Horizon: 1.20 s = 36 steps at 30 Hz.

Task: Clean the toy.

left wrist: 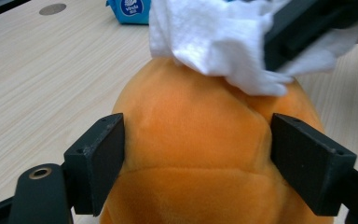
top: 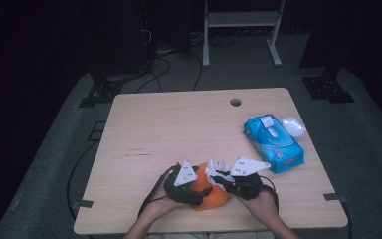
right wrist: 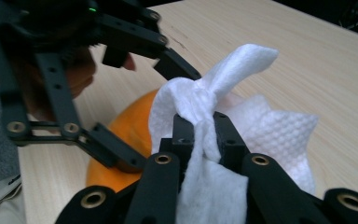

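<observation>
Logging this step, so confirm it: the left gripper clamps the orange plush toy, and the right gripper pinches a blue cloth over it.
One detail is wrong: the cloth is white, not blue. The right gripper view shows the right gripper pinched shut on a white textured wipe. The rest holds: the left gripper clamps the orange plush toy between its jaws.

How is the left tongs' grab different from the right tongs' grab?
The left tongs stand wide, one jaw on each side of the big orange plush toy; the right tongs are pinched nearly together on a thin white wipe. The toy rests on the table, while the wipe is bunched and lies over the toy's top. Both tongs are black and each grips something soft.
</observation>
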Motion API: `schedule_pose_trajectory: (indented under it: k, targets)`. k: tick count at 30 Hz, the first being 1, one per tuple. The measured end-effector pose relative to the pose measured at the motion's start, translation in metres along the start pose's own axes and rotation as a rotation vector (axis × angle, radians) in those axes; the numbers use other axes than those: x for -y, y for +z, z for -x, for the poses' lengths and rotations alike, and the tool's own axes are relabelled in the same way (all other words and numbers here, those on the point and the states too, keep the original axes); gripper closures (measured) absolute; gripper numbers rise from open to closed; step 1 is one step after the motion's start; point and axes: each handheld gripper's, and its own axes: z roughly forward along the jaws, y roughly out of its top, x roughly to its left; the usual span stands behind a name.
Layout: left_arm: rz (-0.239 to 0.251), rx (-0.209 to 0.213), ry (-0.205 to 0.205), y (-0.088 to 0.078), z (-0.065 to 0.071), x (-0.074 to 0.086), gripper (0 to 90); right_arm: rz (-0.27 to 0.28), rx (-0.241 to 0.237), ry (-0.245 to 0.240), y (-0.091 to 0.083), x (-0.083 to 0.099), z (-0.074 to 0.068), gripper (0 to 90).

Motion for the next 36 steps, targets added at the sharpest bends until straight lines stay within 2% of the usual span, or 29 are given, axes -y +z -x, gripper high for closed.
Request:
schedule_pose_trajectory:
  k: [1,6,8,10,14,17,18,20,21,24,26,29,31,34,36]
  targets:
    - [0.000,0.001,0.000,0.000,0.000,0.000,20.7,-0.002,0.005,0.030,-0.002,0.002,0.006,80.6]
    - [0.000,0.013,-0.014,-0.002,-0.004,0.002,20.9,-0.032,0.100,0.088,-0.009,0.017,0.035,80.6]
    - [0.006,0.019,-0.025,-0.002,-0.004,0.003,20.8,-0.032,0.089,0.140,-0.009,0.022,0.042,80.5]
    - [0.008,0.029,-0.032,-0.002,-0.006,0.003,19.5,-0.020,0.075,0.133,-0.008,0.019,0.037,80.6]
    - [0.033,0.053,-0.057,-0.004,-0.008,0.000,12.5,0.029,0.005,0.099,-0.008,0.007,0.019,80.6]
    - [0.080,0.057,-0.020,-0.006,-0.004,-0.005,9.8,0.052,-0.047,0.094,-0.007,0.006,0.012,80.5]
    - [0.074,0.055,-0.004,-0.005,-0.002,-0.007,9.8,0.051,-0.052,0.094,-0.007,0.005,0.011,80.5]
    - [0.052,0.043,0.008,0.000,0.000,-0.006,10.3,0.048,-0.049,0.094,-0.007,0.006,0.012,80.4]
    - [0.043,0.046,0.005,0.001,0.000,-0.004,14.0,0.049,-0.049,0.102,-0.007,0.008,0.014,80.4]
    - [0.024,0.024,0.040,0.001,0.001,-0.005,35.1,0.045,-0.035,0.118,-0.005,0.009,0.018,80.3]
    - [0.032,-0.008,0.075,-0.001,0.005,-0.010,43.0,0.048,-0.021,0.128,-0.005,0.009,0.020,80.3]
    - [0.056,-0.070,0.126,0.000,0.009,-0.014,44.7,0.064,-0.006,0.137,-0.007,0.006,0.022,80.2]
    - [0.055,-0.113,0.157,0.001,0.010,-0.016,45.4,0.072,-0.003,0.138,-0.007,0.004,0.022,79.9]
    - [0.051,-0.102,0.157,0.001,0.010,-0.014,43.8,0.064,-0.008,0.136,-0.005,0.006,0.024,79.4]
    - [0.051,-0.058,0.120,-0.002,0.008,-0.015,34.9,0.048,-0.008,0.133,-0.004,0.008,0.025,79.5]
